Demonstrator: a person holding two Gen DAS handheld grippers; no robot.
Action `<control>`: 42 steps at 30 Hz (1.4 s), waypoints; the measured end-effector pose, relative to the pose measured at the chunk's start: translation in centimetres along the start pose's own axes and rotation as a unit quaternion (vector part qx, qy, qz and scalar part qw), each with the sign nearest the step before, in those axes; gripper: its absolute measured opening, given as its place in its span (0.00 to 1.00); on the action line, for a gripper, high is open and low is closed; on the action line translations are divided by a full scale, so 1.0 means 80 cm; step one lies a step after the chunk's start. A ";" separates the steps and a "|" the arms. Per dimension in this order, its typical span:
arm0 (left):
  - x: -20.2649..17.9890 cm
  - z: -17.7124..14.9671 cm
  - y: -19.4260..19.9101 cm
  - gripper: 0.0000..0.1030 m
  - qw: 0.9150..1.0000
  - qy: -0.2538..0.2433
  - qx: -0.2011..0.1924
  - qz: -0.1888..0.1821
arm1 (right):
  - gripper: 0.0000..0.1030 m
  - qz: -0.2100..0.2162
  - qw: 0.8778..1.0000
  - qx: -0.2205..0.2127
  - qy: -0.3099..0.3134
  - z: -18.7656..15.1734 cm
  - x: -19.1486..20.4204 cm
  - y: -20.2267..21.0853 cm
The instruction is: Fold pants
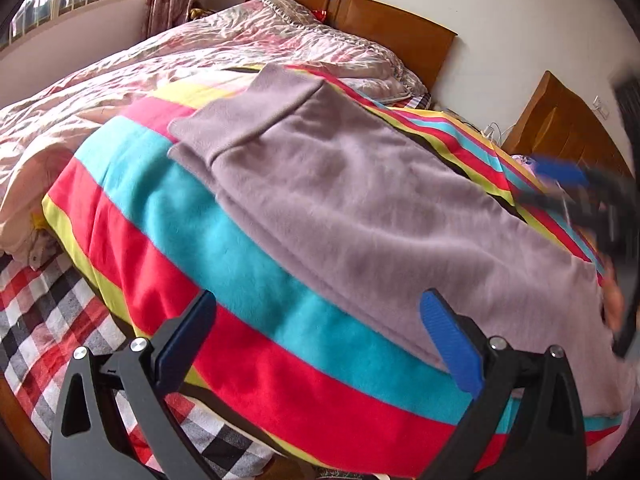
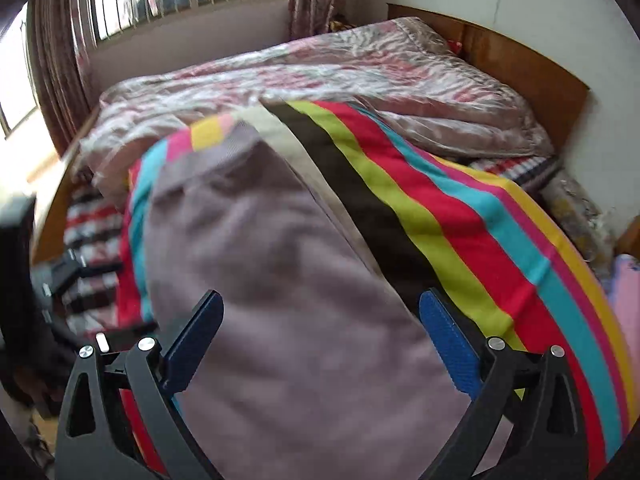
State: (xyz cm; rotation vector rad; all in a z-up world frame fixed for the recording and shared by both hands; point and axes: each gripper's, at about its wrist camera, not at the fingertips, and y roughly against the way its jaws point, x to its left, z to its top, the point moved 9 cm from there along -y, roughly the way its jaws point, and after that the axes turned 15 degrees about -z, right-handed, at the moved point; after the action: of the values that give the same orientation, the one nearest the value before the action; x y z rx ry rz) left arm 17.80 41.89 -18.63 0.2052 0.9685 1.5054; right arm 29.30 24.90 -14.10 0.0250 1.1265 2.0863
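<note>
Mauve fleece pants (image 1: pixel 360 208) lie lengthwise on a striped blanket (image 1: pixel 240 300) on the bed, waistband at the far end, one half laid over the other. My left gripper (image 1: pixel 320 308) is open and empty, above the blanket beside the pants' near left edge. My right gripper (image 2: pixel 320 308) is open and empty above the near end of the pants (image 2: pixel 280 280). The right gripper also shows blurred at the right edge of the left wrist view (image 1: pixel 592 196). The left gripper shows at the left edge of the right wrist view (image 2: pixel 80 272).
A pink floral quilt (image 1: pixel 200 52) is bunched behind the blanket. A wooden headboard (image 1: pixel 400 28) stands against the wall. A plaid sheet (image 1: pixel 52 312) shows at the bed's near left edge. A wooden nightstand (image 1: pixel 560 124) stands at the right.
</note>
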 end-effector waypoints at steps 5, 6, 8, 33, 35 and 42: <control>-0.030 0.004 -0.022 0.99 0.999 -0.039 0.023 0.010 | 0.93 -0.032 0.998 0.057 -0.012 -0.147 -0.020 0.035; -0.034 -0.001 -0.030 0.99 0.999 -0.040 0.033 0.010 | 0.93 -0.035 0.997 0.070 -0.015 -0.165 -0.018 0.034; -0.036 -0.011 -0.043 0.99 0.997 -0.047 0.054 0.022 | 0.93 -0.050 0.994 0.090 -0.021 -0.208 -0.013 0.034; -0.034 -0.021 -0.057 0.99 0.996 -0.052 0.058 0.041 | 0.96 -0.047 0.978 0.104 -0.174 -0.333 -0.095 0.103; -0.034 -0.021 -0.056 0.99 0.996 -0.046 0.063 0.040 | 0.95 -0.043 0.979 0.107 -0.169 -0.339 -0.094 0.111; 0.007 0.045 0.005 0.99 0.965 0.160 -0.042 -0.203 | 0.96 -0.077 0.964 0.065 -0.245 -0.336 -0.151 0.130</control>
State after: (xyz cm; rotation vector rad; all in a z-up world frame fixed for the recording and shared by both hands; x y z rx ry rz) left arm 19.70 44.01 -16.29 -0.2940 1.1202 1.2135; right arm 22.33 -5.11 -19.19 0.4771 0.9203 1.7320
